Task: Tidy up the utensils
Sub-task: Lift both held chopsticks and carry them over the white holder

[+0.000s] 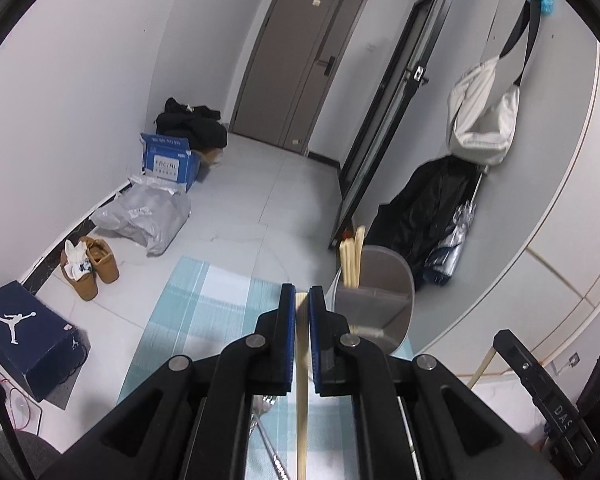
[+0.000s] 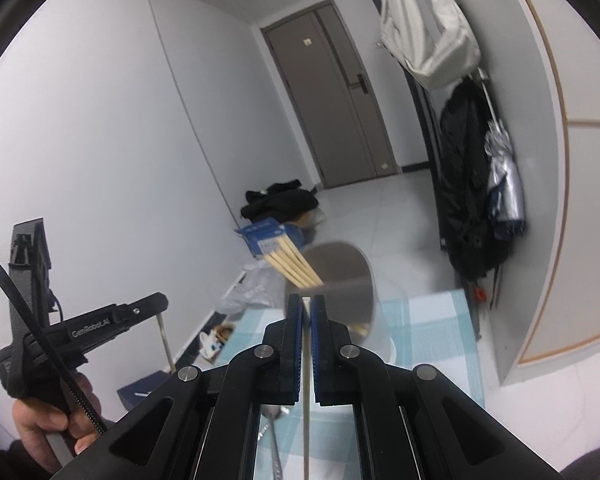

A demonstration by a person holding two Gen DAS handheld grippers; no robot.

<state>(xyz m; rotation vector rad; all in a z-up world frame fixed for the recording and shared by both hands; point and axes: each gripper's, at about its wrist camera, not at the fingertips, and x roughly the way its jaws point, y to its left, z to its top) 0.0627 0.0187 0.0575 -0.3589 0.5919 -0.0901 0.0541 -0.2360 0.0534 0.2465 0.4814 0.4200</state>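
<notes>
My left gripper (image 1: pixel 302 300) is shut on a wooden chopstick (image 1: pixel 301 392) that hangs down between its blue pads. My right gripper (image 2: pixel 307 308) is shut on a pale chopstick (image 2: pixel 307 400) the same way. Both are held just before a grey utensil holder (image 1: pixel 384 300) with several chopsticks (image 1: pixel 351 258) standing in it; the holder (image 2: pixel 340 280) and its chopsticks (image 2: pixel 294 262) also show in the right wrist view. A metal spoon (image 2: pixel 274 436) lies on the blue checked mat (image 1: pixel 204 304) below. The left gripper body (image 2: pixel 80 328) shows at left in the right wrist view.
The mat (image 2: pixel 432 336) covers a table edge above a tiled floor. On the floor are brown shoes (image 1: pixel 90 266), a navy shoebox (image 1: pixel 32 336), a blue carton (image 1: pixel 166 160) and grey bags (image 1: pixel 144 216). A white bag (image 1: pixel 482 120) and dark coat (image 1: pixel 432 208) hang at right.
</notes>
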